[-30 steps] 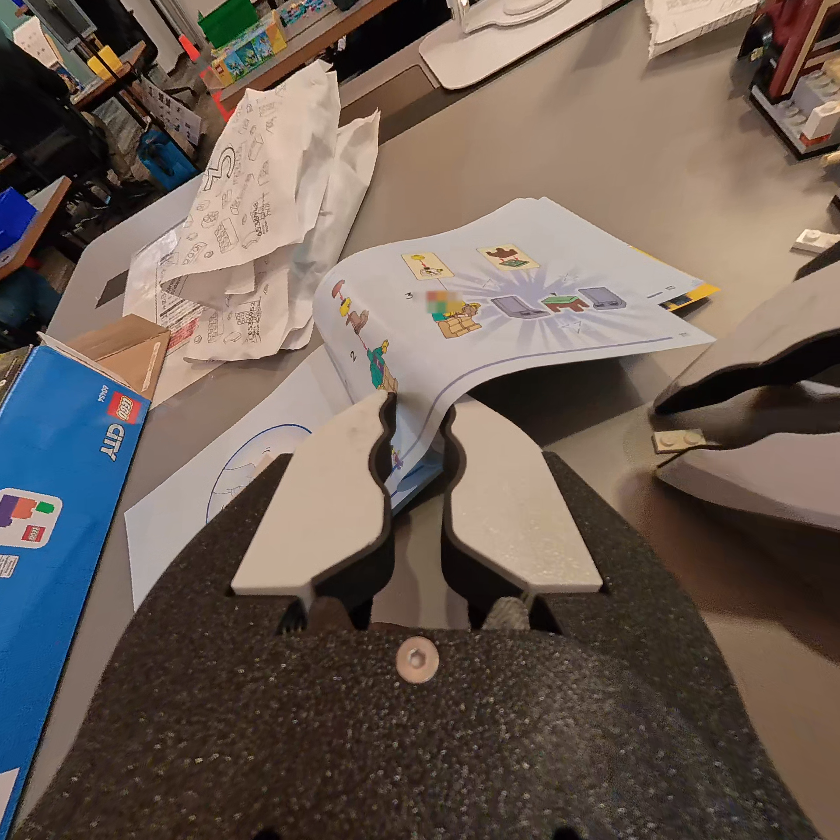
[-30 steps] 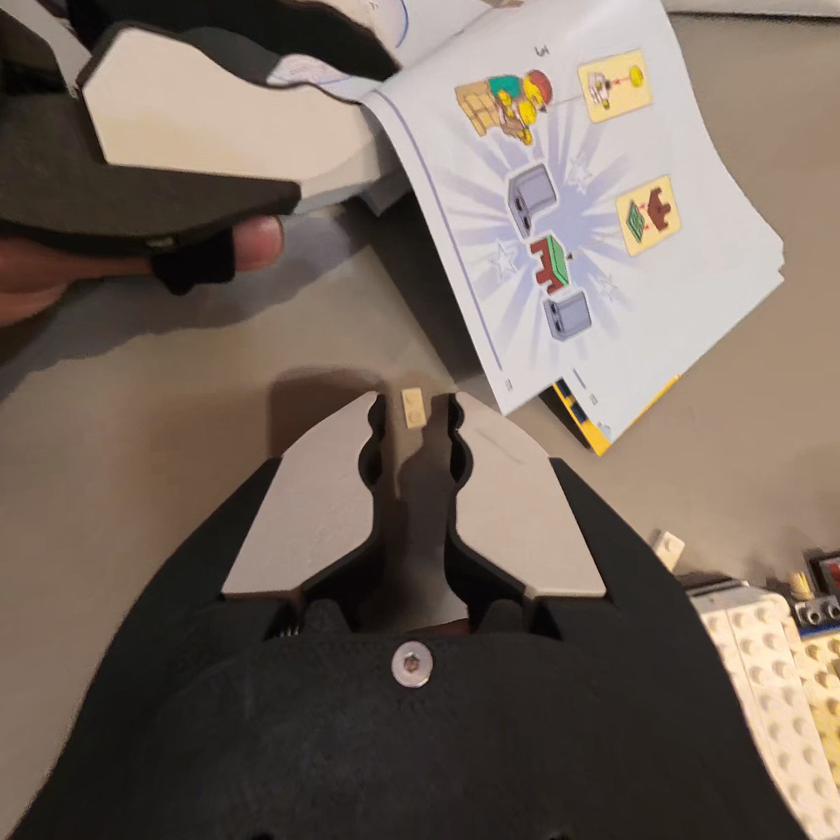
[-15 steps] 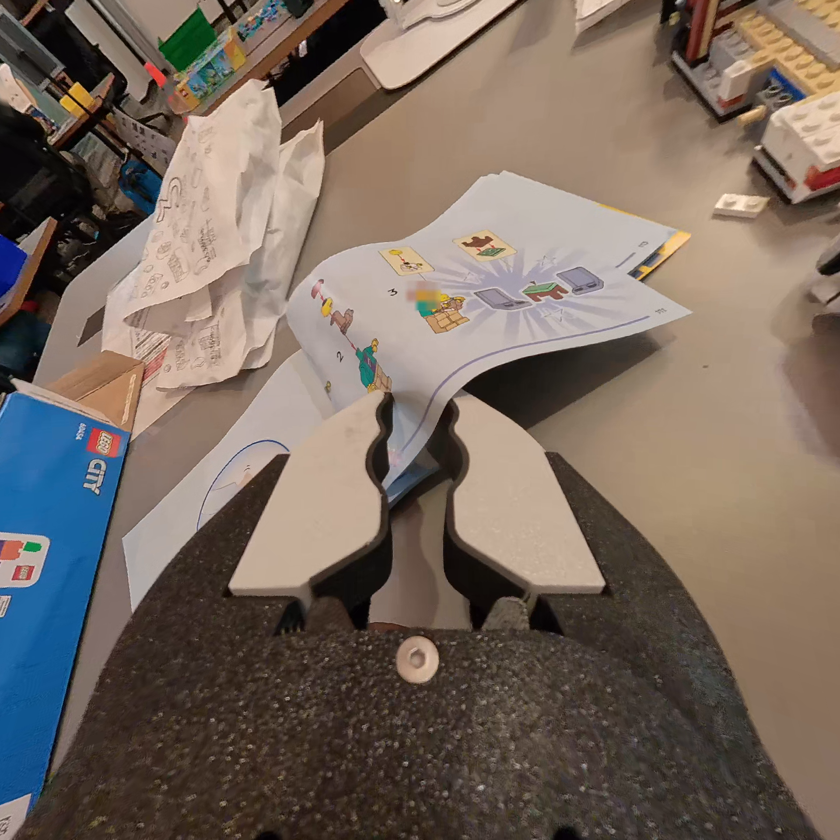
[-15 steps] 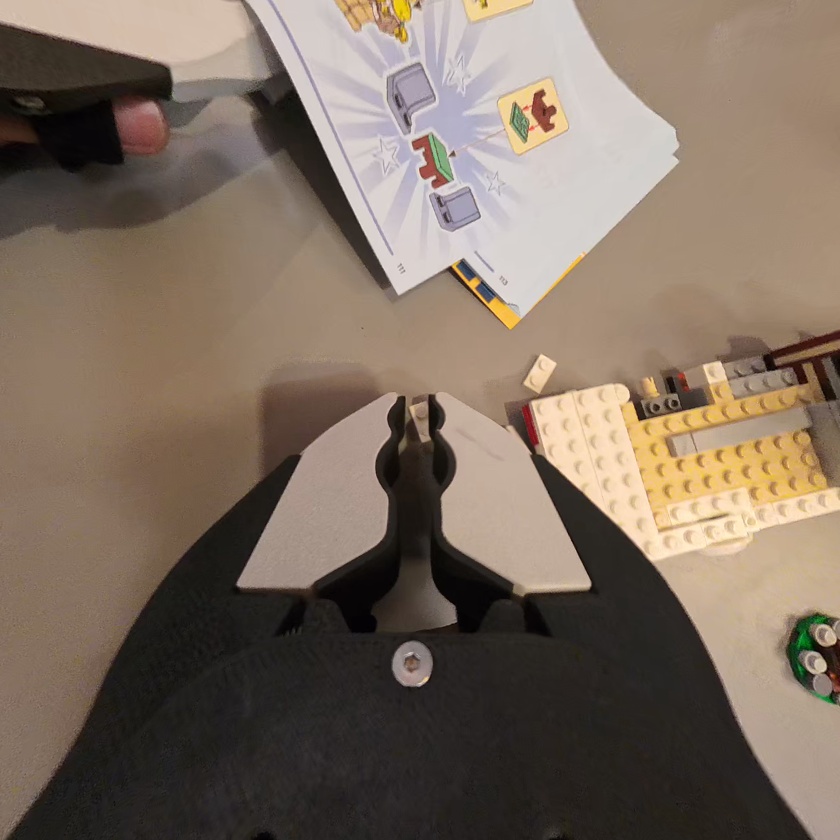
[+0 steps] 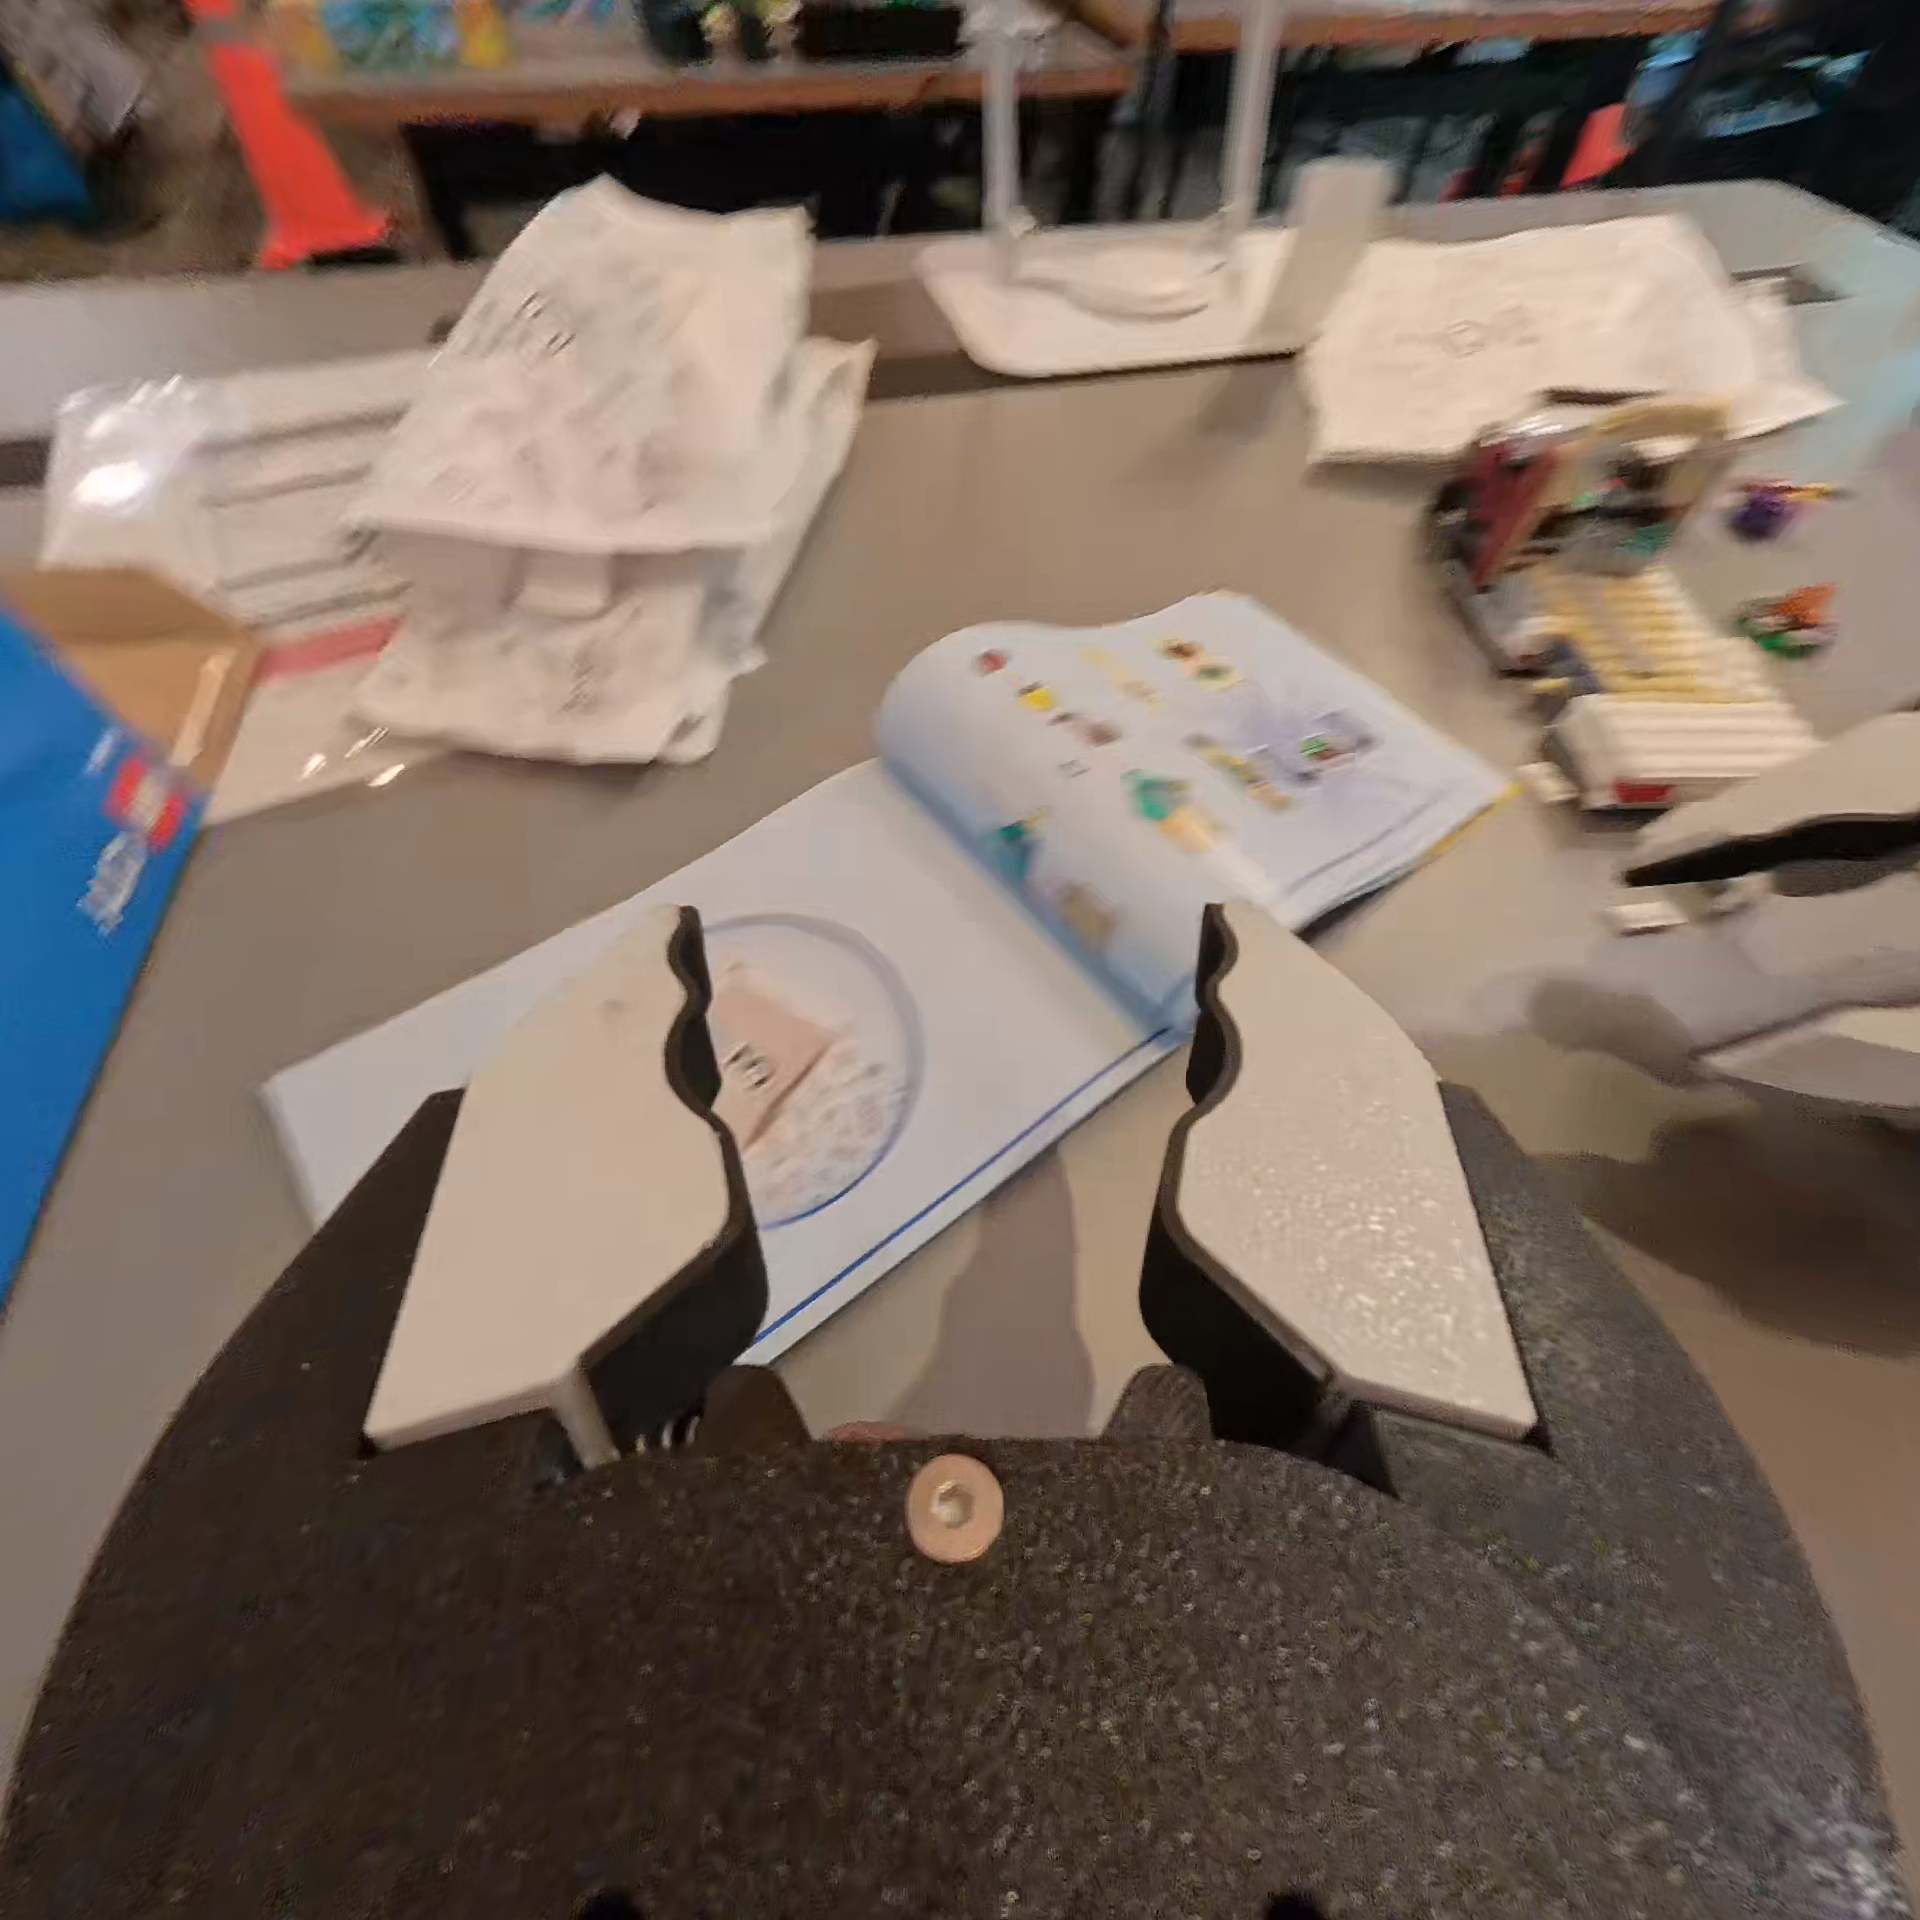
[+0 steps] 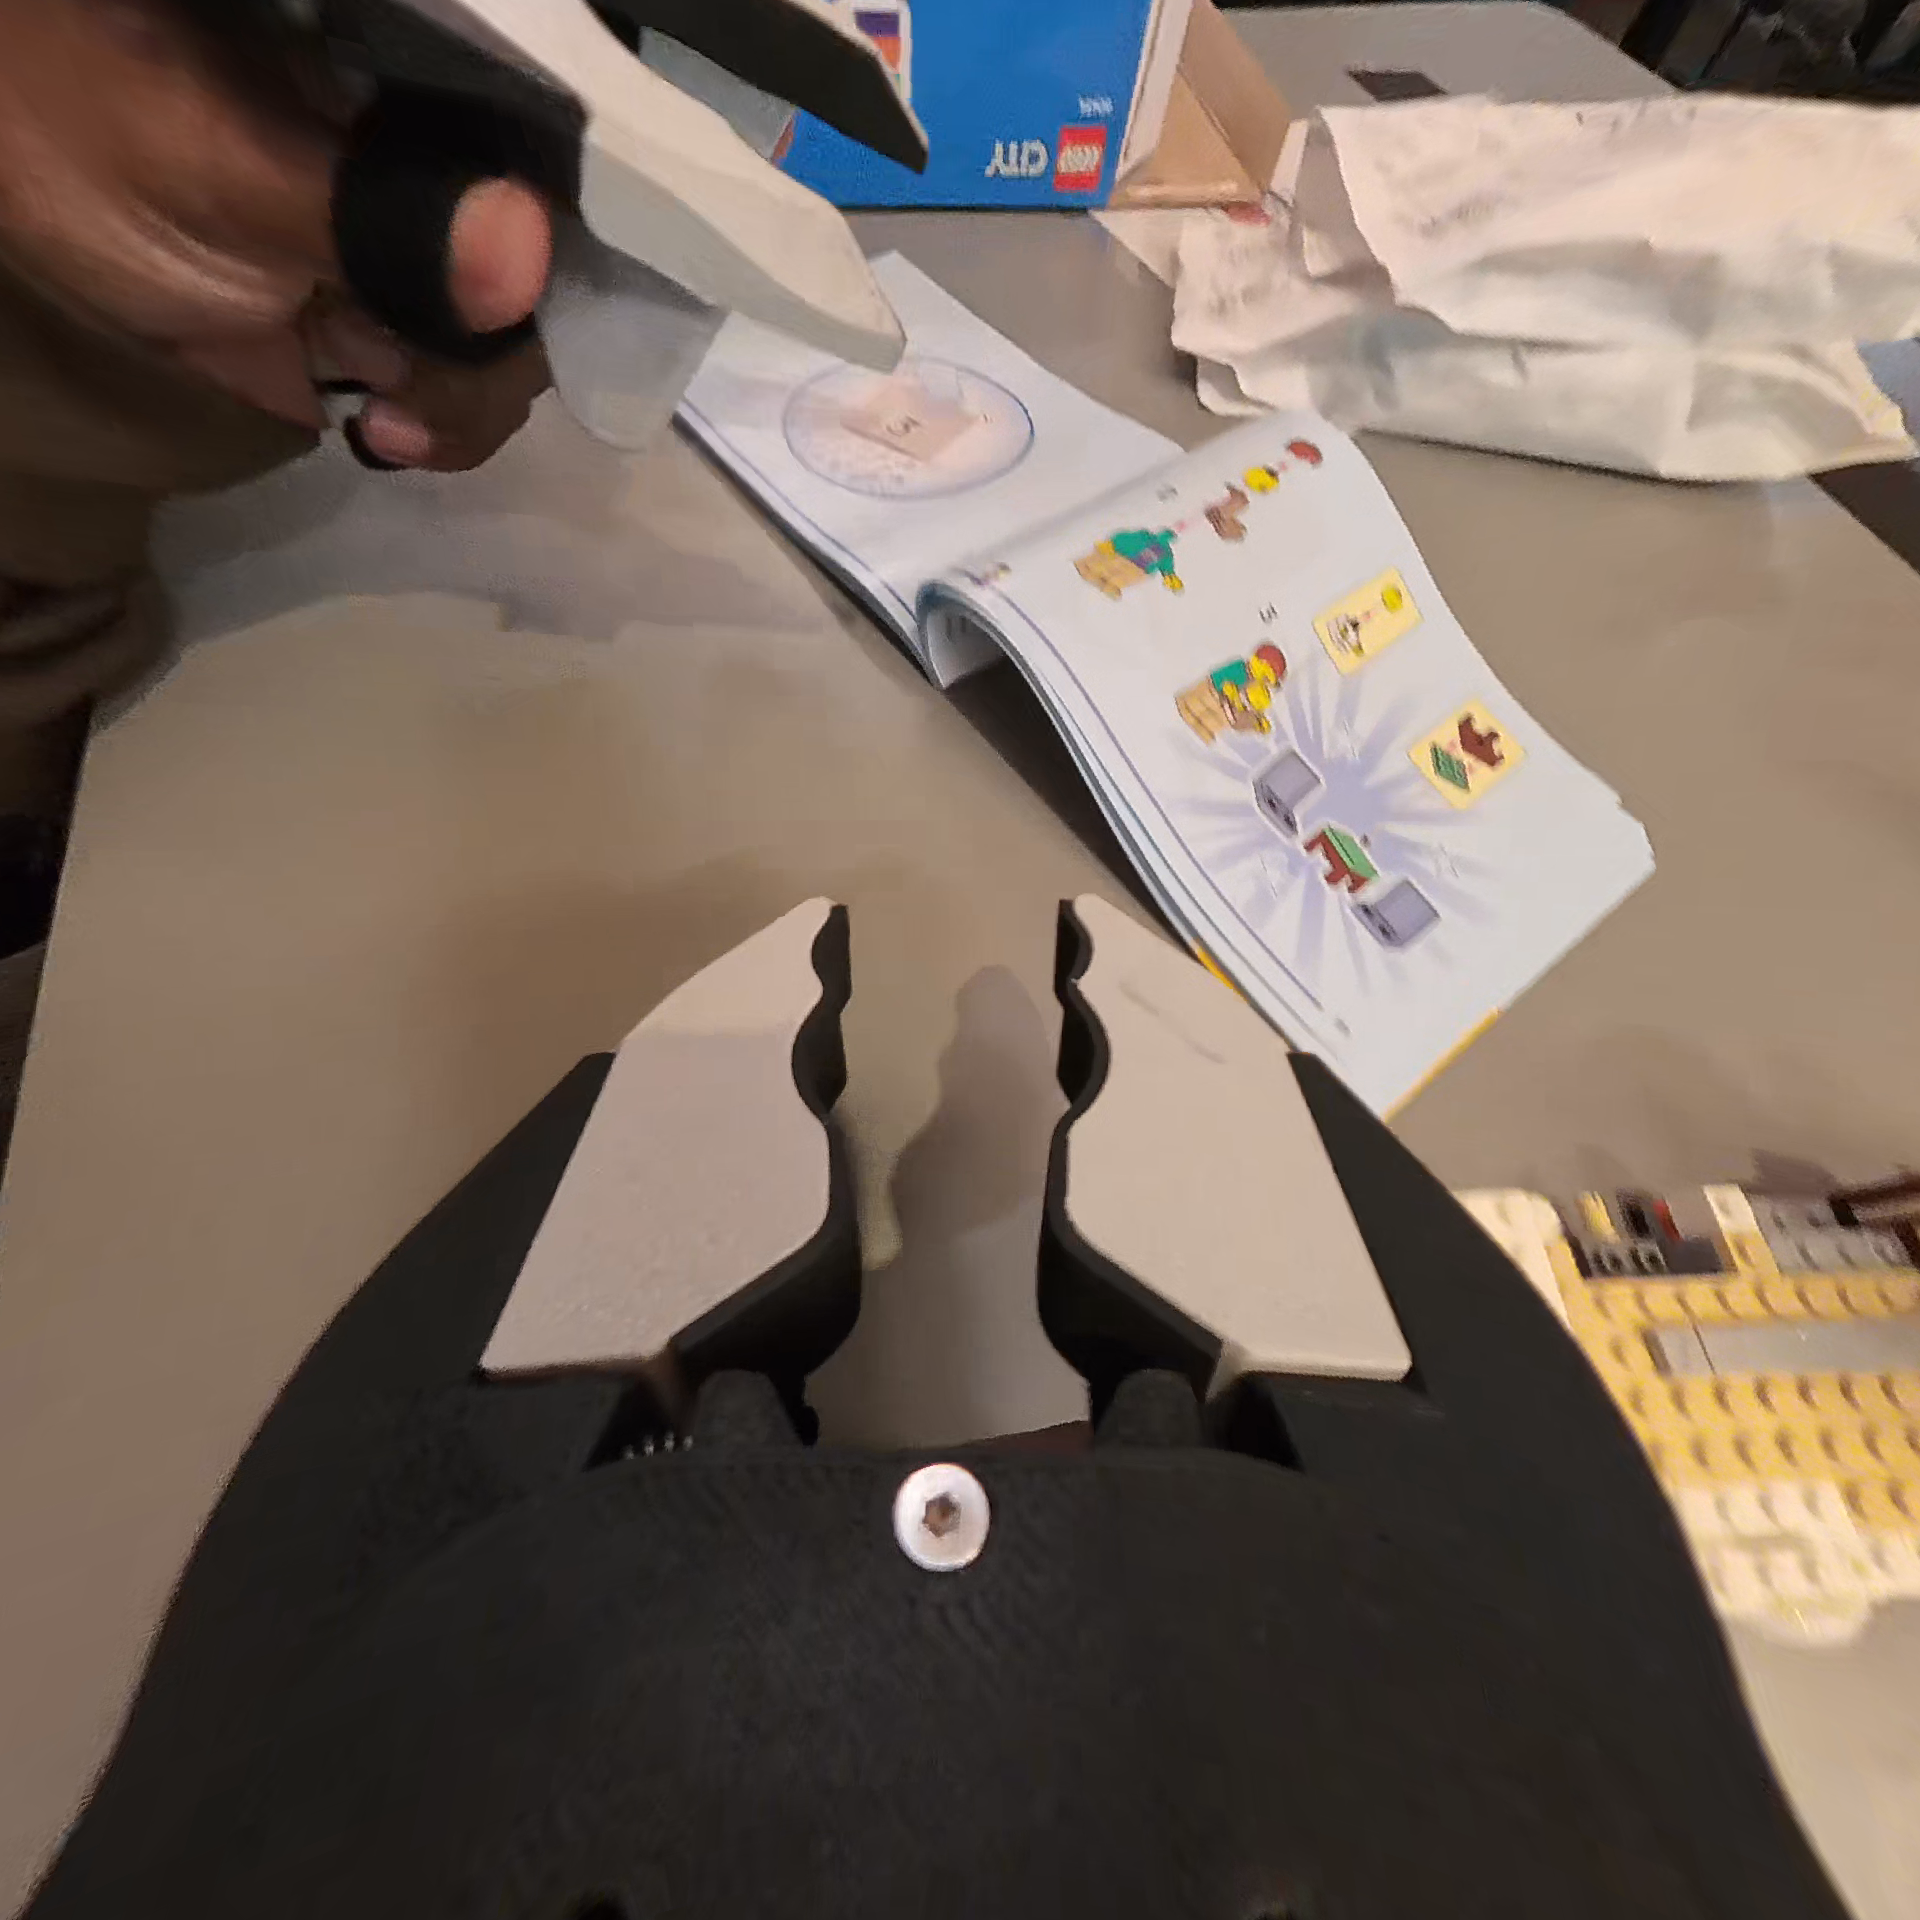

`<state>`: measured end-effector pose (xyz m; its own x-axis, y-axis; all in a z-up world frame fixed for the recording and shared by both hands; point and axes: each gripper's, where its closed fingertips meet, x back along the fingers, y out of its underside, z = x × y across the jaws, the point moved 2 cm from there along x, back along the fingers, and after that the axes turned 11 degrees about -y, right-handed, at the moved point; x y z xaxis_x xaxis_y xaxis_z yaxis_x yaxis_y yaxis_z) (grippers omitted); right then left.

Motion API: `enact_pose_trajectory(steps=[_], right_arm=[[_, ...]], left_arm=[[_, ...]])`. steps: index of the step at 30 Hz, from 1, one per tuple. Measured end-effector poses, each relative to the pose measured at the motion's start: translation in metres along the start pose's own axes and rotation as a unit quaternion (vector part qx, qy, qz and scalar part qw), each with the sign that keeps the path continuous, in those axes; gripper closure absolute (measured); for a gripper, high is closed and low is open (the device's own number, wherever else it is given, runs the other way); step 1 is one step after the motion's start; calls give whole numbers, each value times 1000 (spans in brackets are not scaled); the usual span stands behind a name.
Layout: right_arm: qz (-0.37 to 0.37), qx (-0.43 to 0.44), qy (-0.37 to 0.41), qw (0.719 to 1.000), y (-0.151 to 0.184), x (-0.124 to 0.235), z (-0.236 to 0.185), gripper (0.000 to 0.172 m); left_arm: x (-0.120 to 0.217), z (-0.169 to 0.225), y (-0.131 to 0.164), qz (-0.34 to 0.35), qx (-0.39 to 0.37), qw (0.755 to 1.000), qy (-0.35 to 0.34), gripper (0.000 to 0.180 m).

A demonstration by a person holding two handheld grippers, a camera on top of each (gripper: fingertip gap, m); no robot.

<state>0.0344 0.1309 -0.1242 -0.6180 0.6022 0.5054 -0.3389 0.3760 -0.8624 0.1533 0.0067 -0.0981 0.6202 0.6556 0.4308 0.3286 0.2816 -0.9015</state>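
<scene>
A grey tabletop point(image 6: 520, 831) carries an open light-blue instruction booklet with coloured building diagrams point(image 6: 1299, 748), its right-hand pages arching up from the spine. Beyond it lie crumpled white paper bags printed with line drawings point(image 5: 603, 468) and a blue cardboard toy box with an open brown flap point(image 6: 997, 104). A white flat-based stand point(image 5: 1122, 301) sits at the far edge of the table. To the right of the booklet stands a partly built model of tan, white and grey plastic bricks point(image 5: 1642, 665); in the right wrist view its tan studded plate point(image 6: 1745, 1403) lies just beside the right gripper's body.

The left gripper point(image 5: 945, 925) hangs above the booklet's flat left page with its grey fingers point(image 5: 582, 1122) spread wide; the page with its round picture shows through the gap, and nothing is between the pads. A person's hand point(image 6: 208, 239) grasps that gripper's handle.

The right gripper point(image 6: 945, 914) is over bare table just beside the booklet's near corner, its jaws partly apart with only the tabletop and a shadow between them, gripping nothing.
</scene>
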Motion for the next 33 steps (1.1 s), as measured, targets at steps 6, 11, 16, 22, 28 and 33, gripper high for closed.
enact_pose_trajectory(steps=[6,11,16,22,28,33], right_arm=[[-11,36,18,999,-22,-50,-6,102],[-37,116,18,992,-40,-93,-18,97],[-67,136,27,988,-40,-110,-20,98],[-56,103,14,993,-41,-106,-16,102],[35,-40,-18,998,-60,-92,-7,100],[240,-237,-92,937,-131,-57,1,99]], left_arm=[[-7,-72,52,-107,28,988,-106,57],[-2,-86,66,-146,63,983,-87,57],[-2,-84,72,-166,87,981,-46,66],[-3,-76,73,-170,53,984,-32,66],[20,-36,-2,36,168,980,101,85],[32,15,-50,187,420,851,253,114]])
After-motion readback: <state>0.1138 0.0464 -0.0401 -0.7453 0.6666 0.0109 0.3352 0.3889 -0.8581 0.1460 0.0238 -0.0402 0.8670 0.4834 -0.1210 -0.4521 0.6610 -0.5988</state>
